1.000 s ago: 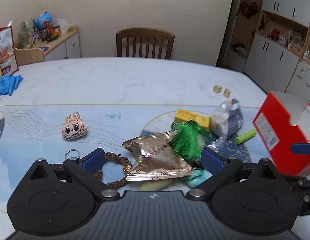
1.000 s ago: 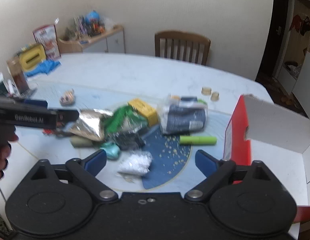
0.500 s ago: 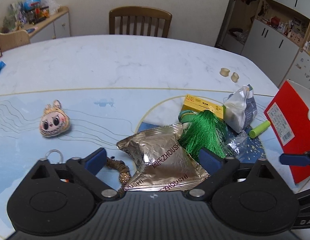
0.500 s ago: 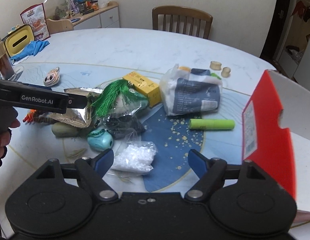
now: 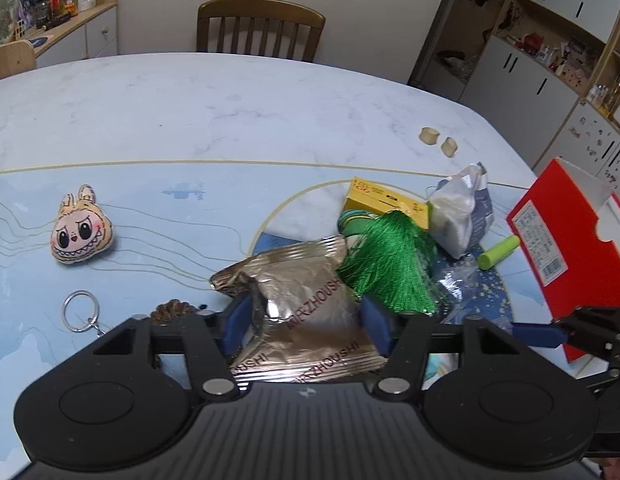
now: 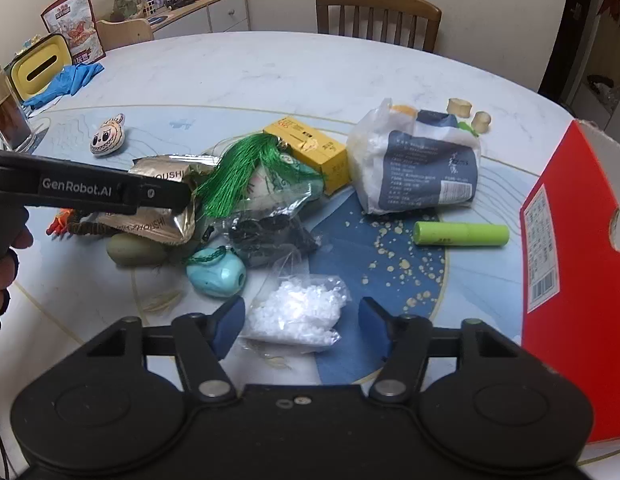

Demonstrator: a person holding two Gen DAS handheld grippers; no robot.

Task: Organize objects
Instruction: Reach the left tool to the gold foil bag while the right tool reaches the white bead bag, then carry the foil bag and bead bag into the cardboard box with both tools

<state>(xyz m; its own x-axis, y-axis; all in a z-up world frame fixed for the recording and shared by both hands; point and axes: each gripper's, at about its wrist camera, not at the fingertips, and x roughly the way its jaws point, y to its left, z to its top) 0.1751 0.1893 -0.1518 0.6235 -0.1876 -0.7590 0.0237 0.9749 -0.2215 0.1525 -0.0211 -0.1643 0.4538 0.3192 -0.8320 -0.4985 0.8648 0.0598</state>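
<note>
A pile lies mid-table: a gold foil snack bag [image 5: 306,312], a green tassel [image 5: 385,264], a yellow box [image 5: 385,200], a white and blue bag [image 6: 421,164], a green tube [image 6: 461,234], a teal stone [image 6: 216,274], a clear bag of white pellets [image 6: 298,312]. My left gripper [image 5: 306,326] has its jaws closed against the sides of the foil bag, which crumples at the left pad; it also shows in the right wrist view [image 6: 178,200]. My right gripper [image 6: 300,330] is open, its pads either side of the pellet bag.
A red open box [image 6: 569,248] stands at the right. A plush monster face [image 5: 80,236] and a key ring [image 5: 80,312] lie left. Two small wooden rings [image 5: 437,140] lie far right. A chair [image 5: 260,28] stands behind the table; blue gloves [image 6: 66,82] lie far left.
My left gripper moved forward over the foil bag and closed its jaws on it. My right gripper came lower and closer to the pellet bag and narrowed its opening.
</note>
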